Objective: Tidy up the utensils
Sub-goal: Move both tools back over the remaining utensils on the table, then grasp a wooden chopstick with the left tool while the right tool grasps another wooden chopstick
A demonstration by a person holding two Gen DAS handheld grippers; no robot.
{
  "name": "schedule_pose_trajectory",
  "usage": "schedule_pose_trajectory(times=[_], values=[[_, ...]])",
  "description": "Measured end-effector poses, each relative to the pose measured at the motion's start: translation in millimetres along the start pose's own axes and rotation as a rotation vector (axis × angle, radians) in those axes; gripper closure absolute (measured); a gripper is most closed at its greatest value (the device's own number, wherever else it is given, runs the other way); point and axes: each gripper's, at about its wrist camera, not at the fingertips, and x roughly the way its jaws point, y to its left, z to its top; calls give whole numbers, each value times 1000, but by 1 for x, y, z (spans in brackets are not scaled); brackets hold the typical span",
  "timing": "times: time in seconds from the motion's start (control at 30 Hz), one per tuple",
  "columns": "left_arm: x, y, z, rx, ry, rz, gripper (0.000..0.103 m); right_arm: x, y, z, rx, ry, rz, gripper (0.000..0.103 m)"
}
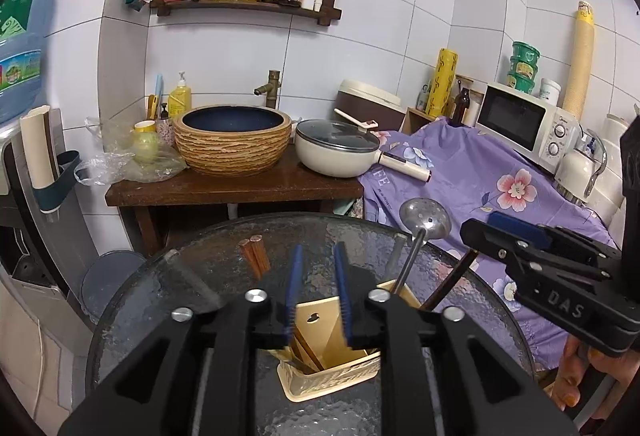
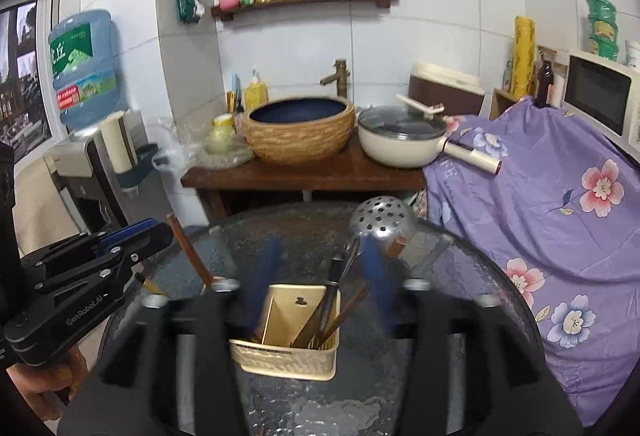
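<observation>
The left gripper (image 1: pixel 318 288) hangs over the cream utensil holder (image 1: pixel 332 376) on the round glass table (image 1: pixel 160 296), fingers parted and gripping nothing. The right gripper (image 2: pixel 320 276) (blurred in its own view) is also parted, empty. The slotted ladle (image 2: pixel 382 222) stands in the holder. Only the right view shows the ladle's holes; the left view shows the chopsticks' (image 1: pixel 254 256) square tips.

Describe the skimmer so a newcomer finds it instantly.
Start at the round glass table, then the beige caddy standing on it. The skimmer sticks up from its right compartment: the only metal utensil, with a hole-dotted bowl, unlike the brown chopsticks beside it.
</observation>
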Motion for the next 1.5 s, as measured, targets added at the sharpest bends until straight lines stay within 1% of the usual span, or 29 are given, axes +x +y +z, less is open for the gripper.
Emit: schedule_pose_trajectory(times=[0.03, 0.1, 0.13, 0.23, 0.33, 0.43, 0.53, 0.63, 0.73, 0.83, 0.9, 1.0, 1.13, 1.2, 1.3, 1.37, 1.43, 1.5], values=[[-4, 1, 0, 2, -11, -2, 77, -5, -1, -2, -1, -25, 1, 47], [-14, 2, 0, 4, -37, 0, 71, -12, -1, -4, -7, -42, 9, 47], [-22, 4, -2, 4, -53, 1, 65, -17, -1, -7, -8, -49, 9, 47], [-42, 6, -12, 7, -83, 2, 53, -36, -1, -24, -7, -84, 24, 47], [-59, 6, -30, 13, -87, 7, 42, -49, 0, -44, -4, -75, 27, 45], [-74, 7, -57, 24, -62, -4, 37, -62, 5, -74, -14, -40, 33, 45], [-86, 5, -90, 49, -6, -9, 36, -78, 12, -117, -42, 4, 35, 45], [-95, 1, -128, 92, 48, -6, 36, -88, 21, -152, -69, 46, 38, 45], [-105, -5, -165, 132, 106, -12, 36, -101, 32, -197, -106, 102, 43, 45], [-117, -11, -200, 177, 156, -21, 36, -112, 42, -235, -123, 145, 49, 45], [-129, -16, -225, 215, 167, 2, 36, -119, 45, -261, -114, 193, 71, 45], [-141, -16, -251, 210, 202, -10, 36, -128, 50, -296, -114, 258, 76, 46], [-154, -20, -285, 228, 252, 2, 37, -139, 57, -325, -112, 302, 96, 50], [-159, -23, -297, 215, 275, -12, 37, -143, 62, -336, -119, 316, 105, 52], [-165, -31, -311, 230, 289, -21, 38, -145, 68, -347, -115, 334, 110, 57], [-167, -35, -319, 245, 299, -20, 41, -144, 70, -353, -107, 354, 116, 58], [-168, -37, -326, 238, 320, -39, 43, -144, 74, -357, -121, 365, 110, 60], [-170, -39, -334, 240, 331, -39, 44, -142, 77, -359, -129, 379, 106, 64]])
